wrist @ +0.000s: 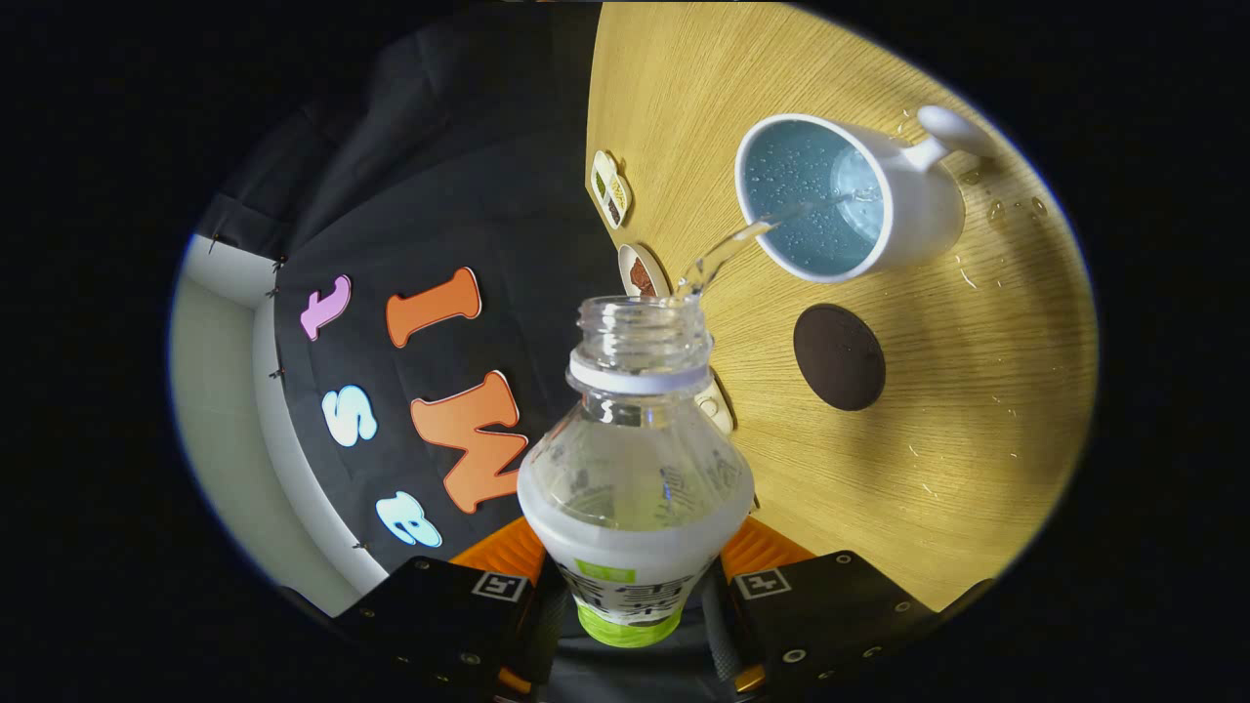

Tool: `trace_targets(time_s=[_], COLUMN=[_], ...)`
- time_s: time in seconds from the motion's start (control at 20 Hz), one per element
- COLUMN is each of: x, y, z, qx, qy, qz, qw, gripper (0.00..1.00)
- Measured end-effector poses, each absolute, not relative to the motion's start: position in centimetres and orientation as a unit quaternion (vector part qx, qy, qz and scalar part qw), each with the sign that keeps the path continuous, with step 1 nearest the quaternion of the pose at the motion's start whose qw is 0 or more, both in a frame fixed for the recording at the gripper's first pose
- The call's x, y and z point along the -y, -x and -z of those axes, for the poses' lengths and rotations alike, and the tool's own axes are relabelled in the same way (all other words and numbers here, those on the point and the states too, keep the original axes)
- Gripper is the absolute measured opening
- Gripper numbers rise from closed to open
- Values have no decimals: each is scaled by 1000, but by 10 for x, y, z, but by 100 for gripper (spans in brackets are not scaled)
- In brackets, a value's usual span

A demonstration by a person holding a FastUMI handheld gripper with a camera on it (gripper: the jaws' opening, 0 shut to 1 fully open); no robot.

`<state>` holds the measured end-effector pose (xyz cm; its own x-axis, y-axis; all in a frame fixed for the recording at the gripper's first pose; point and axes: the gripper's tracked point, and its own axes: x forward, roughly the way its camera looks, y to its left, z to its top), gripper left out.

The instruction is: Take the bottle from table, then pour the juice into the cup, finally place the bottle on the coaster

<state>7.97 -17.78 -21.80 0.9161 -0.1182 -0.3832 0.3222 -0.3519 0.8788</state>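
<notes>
Between the gripper point(635, 586) fingers, clamped on both sides, the uncapped bottle point(635, 459) tilts over the table point(977, 469); a clear stream arcs into the white cup point(840, 200) beyond; pouring is underway. Next, judged: right the bottle and set it on the dark coaster point(839, 356) beside the cup.

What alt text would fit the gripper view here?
The gripper, shut on an uncapped clear bottle, tilts it so a thin stream pours into a white cup on the wooden table. A dark round coaster lies beside the cup.
</notes>
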Motion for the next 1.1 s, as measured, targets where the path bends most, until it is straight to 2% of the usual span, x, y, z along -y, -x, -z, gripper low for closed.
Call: trace_targets(time_s=[1.1], x=[191], y=[-84], z=[209], qx=[-39], qy=[-827], qz=[198], qw=[524], gripper=[62])
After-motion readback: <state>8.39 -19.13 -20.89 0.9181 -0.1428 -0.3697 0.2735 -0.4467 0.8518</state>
